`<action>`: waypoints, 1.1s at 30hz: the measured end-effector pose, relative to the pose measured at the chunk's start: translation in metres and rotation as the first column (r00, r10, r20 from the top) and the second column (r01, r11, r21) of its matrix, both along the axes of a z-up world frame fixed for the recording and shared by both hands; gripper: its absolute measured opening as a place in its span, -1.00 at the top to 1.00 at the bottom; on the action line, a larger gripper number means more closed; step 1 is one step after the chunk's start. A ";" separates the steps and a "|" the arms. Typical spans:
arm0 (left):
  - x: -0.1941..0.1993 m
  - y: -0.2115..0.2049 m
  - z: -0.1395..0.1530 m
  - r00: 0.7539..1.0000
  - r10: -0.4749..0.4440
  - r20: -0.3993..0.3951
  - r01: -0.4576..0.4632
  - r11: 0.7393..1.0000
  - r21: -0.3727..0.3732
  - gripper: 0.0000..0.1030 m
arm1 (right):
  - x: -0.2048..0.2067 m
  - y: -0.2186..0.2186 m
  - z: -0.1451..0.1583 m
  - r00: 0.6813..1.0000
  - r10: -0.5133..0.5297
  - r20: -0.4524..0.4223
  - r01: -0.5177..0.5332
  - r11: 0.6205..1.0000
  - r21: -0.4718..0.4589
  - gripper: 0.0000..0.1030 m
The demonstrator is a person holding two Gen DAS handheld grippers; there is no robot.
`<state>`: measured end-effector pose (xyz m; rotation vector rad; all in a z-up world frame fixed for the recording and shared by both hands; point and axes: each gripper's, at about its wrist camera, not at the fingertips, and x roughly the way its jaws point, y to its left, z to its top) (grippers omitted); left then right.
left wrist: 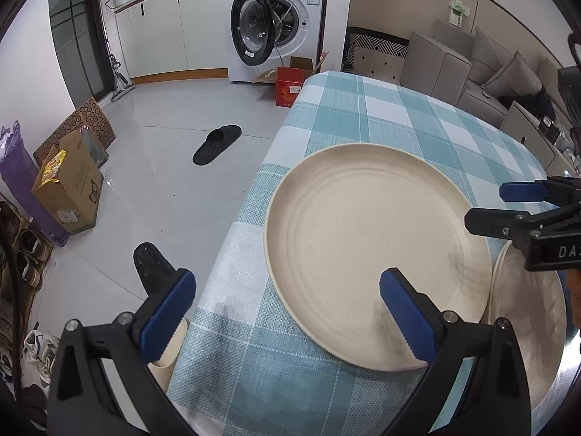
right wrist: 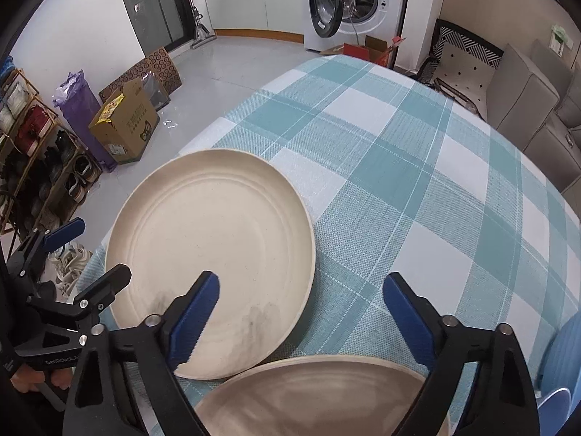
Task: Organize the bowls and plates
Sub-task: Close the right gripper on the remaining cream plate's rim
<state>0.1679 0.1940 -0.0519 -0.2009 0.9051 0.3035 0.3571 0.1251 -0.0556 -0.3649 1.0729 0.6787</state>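
1. Blue ribbed pads on black plastic arms: left gripper (left wrist: 287, 312) jaws spread wide, nothing between them; left pad hangs past the worktop edge over the floor, right pad sits over the near rim of the big plate.
2. Right gripper (right wrist: 301, 312) jaws also wide apart, holding nothing; left pad over the big plate's near part, right pad over bare cloth.
3. Big plate (left wrist: 370, 254), cream, round, matte, shallow, concentric ridges inside the rim, grey smudges toward its near side. Lies flat, face up, on the worktop near its left edge. Round, so no long axis to tell.
4. Second plate (right wrist: 319, 396), same cream, round, lies directly below the right gripper's jaws, only partly in frame; rim just beside the big plate's rim, touching or not cannot tell. In the left wrist view it shows right of the right jaw (left wrist: 526, 327).
5. Worktop (right wrist: 417, 181) covered in woven teal-and-white check cloth, coarse texture.
6. Beyond the jaws, on the grey tiled floor: black slipper (left wrist: 217, 144), cardboard box (left wrist: 69, 196), white washing machine (left wrist: 279, 18) with its round door open.
7. Small cream rounded thing under the left gripper's left pad (left wrist: 170, 359), mostly hidden, cannot tell what.
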 end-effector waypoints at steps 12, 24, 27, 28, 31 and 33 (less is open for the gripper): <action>0.002 0.002 -0.007 1.000 -0.012 -0.011 0.011 1.000 -0.018 -0.78 | 0.005 0.006 -0.023 0.999 0.016 -0.044 -0.017 0.999 -0.029 -0.21; -0.002 0.004 -0.011 1.000 -0.021 -0.020 0.020 0.999 -0.048 -0.02 | 0.003 0.010 -0.027 0.999 0.029 -0.042 -0.030 0.999 -0.031 0.09; -0.002 0.004 -0.013 0.999 -0.027 -0.022 0.026 0.999 -0.048 0.10 | 0.001 0.012 -0.027 0.998 0.036 -0.055 -0.037 0.999 -0.020 0.21; -0.002 0.004 -0.013 0.999 -0.028 -0.023 0.027 0.999 -0.044 0.14 | -0.001 0.013 -0.026 0.998 0.039 -0.051 -0.040 0.999 -0.023 0.22; -0.003 0.004 -0.014 0.999 -0.025 -0.024 0.024 0.999 -0.048 0.25 | -0.003 0.014 -0.026 0.998 0.042 -0.039 -0.044 0.998 -0.034 0.28; -0.003 0.003 -0.014 0.999 -0.029 -0.023 0.028 0.999 -0.044 0.31 | -0.003 0.015 -0.025 0.999 0.041 -0.028 -0.043 0.998 -0.045 0.39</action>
